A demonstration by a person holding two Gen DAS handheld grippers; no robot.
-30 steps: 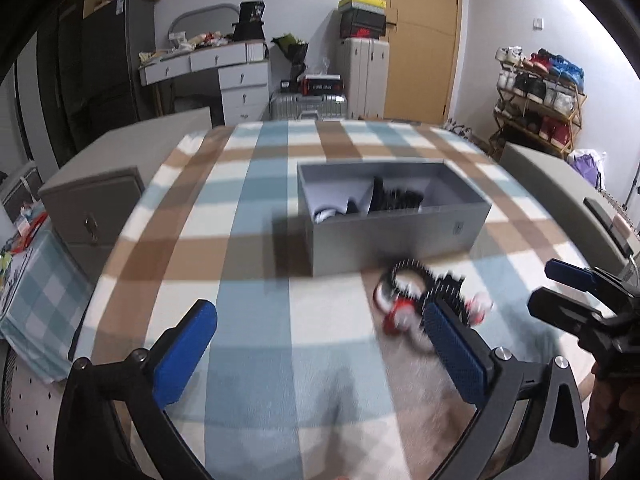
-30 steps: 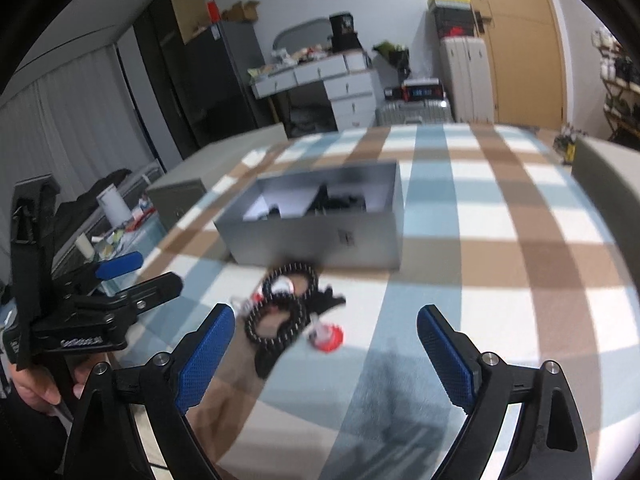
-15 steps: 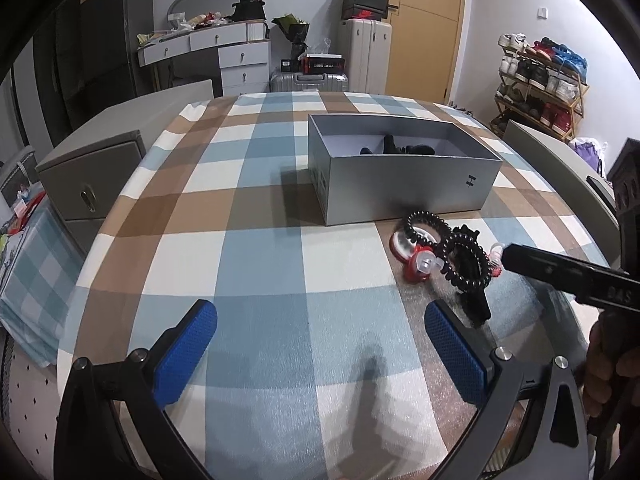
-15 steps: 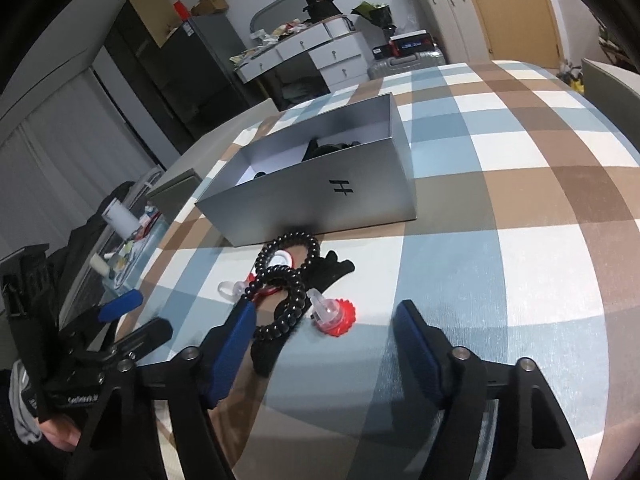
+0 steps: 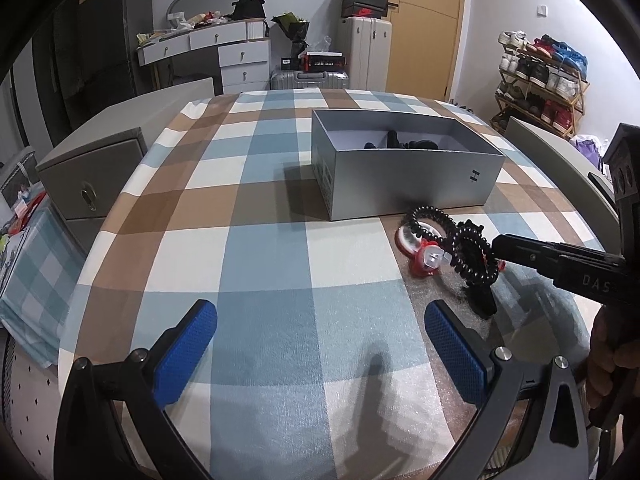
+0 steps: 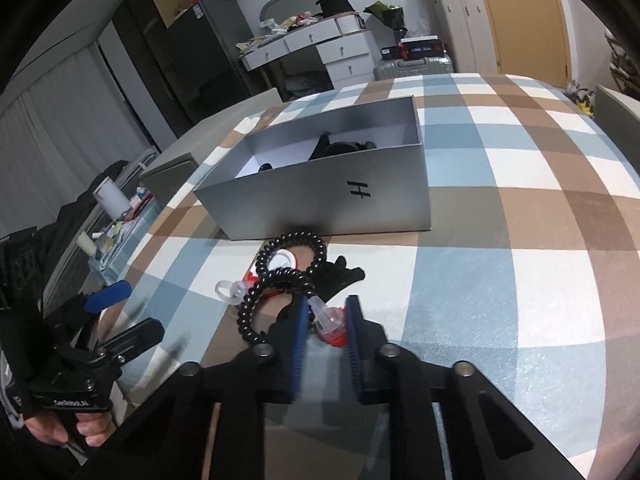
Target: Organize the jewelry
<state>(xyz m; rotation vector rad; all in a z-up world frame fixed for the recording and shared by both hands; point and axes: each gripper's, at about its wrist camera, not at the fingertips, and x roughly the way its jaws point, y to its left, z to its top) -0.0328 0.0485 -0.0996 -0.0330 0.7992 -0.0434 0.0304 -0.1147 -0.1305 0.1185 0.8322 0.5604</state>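
A grey open box (image 5: 404,176) stands on the checked tablecloth and holds dark items; it also shows in the right wrist view (image 6: 332,196). In front of it lies a pile of jewelry: black beaded bracelets (image 5: 472,252) (image 6: 280,276), a black clip (image 6: 340,274) and red-and-clear pieces (image 5: 428,260). My right gripper (image 6: 326,320) is closed on a red-and-clear piece (image 6: 330,322) at the near edge of the pile. My left gripper (image 5: 320,344) is open and empty, above the cloth to the left of the pile.
A grey cabinet (image 5: 92,176) stands beyond the table's left edge. A shoe rack (image 5: 540,76) is at the far right, and a white dresser (image 5: 216,52) stands at the back. A low side table with bottles (image 6: 108,216) is to the left.
My right gripper came down to the pile and closed its fingers on the red-and-clear piece. My left gripper stayed open and drew back slightly from the box.
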